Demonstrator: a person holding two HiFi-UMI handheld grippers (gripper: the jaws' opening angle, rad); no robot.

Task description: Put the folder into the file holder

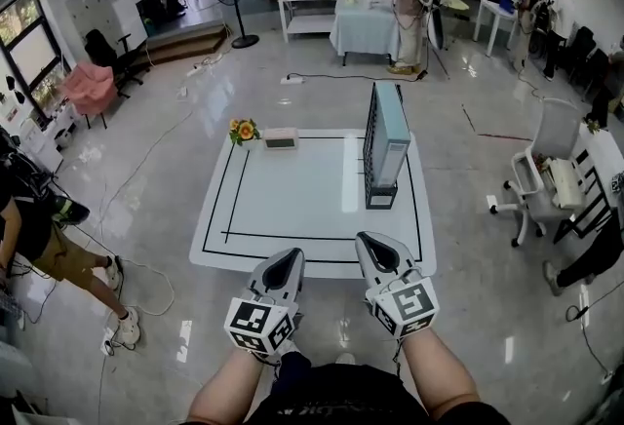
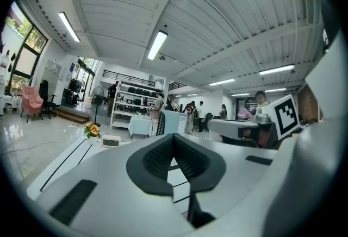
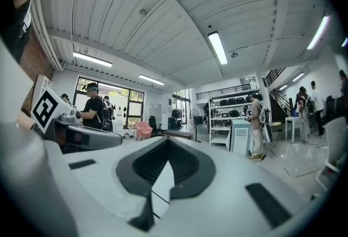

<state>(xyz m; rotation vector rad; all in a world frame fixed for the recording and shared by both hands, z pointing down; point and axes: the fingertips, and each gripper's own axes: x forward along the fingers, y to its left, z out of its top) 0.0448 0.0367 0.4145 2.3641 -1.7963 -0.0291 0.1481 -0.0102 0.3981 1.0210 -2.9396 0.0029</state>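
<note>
The left gripper and right gripper hang low in frame by the counter edge, jaws together, empty. The folder stands upright in the holder, centre right.

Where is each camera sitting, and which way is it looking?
Head view: on the person's head, facing steeply down at the table; forearms, left gripper and right gripper show.
Left gripper view: on the left gripper, facing level across the table; its shut jaws and the right gripper show.
Right gripper view: on the right gripper, facing level too; its shut jaws and the left gripper show.
Shared: all three see the file holder; head and left gripper views see the flowers.
</note>
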